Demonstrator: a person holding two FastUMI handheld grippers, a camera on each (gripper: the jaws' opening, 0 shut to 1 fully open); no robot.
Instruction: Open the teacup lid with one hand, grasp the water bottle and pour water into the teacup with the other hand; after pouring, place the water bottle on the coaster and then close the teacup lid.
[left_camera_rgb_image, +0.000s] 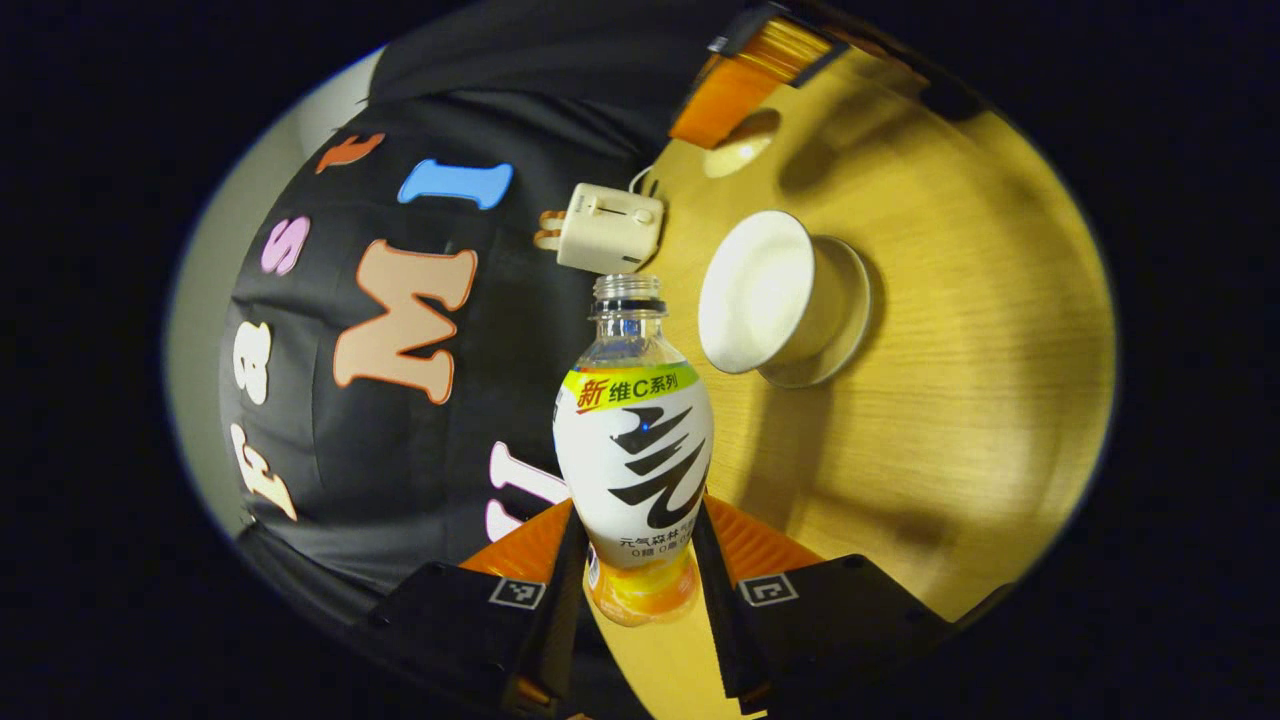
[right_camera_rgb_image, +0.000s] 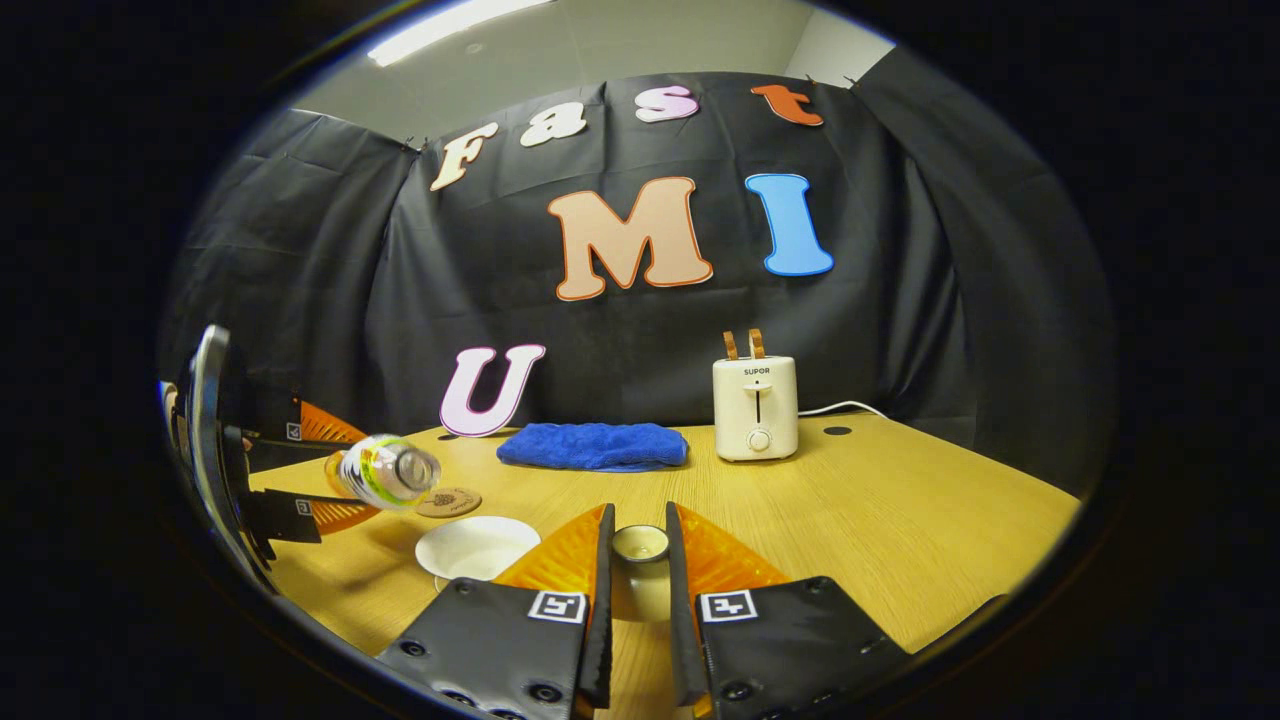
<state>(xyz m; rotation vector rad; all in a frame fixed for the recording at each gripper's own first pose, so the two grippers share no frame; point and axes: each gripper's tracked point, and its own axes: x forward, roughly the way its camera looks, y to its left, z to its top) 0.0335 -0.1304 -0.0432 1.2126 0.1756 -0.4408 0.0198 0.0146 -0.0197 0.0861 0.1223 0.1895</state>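
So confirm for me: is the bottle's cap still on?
No. In the left gripper view the water bottle shows a bare threaded neck, with no cap.

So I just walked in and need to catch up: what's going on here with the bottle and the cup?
A person works two handheld tongs. The left tongs grip the water bottle, uncapped and tipped on its side near the open teacup. The right tongs hold the teacup lid clear of the cup. Whether water is flowing cannot be told; the bottle is not yet on the coaster.
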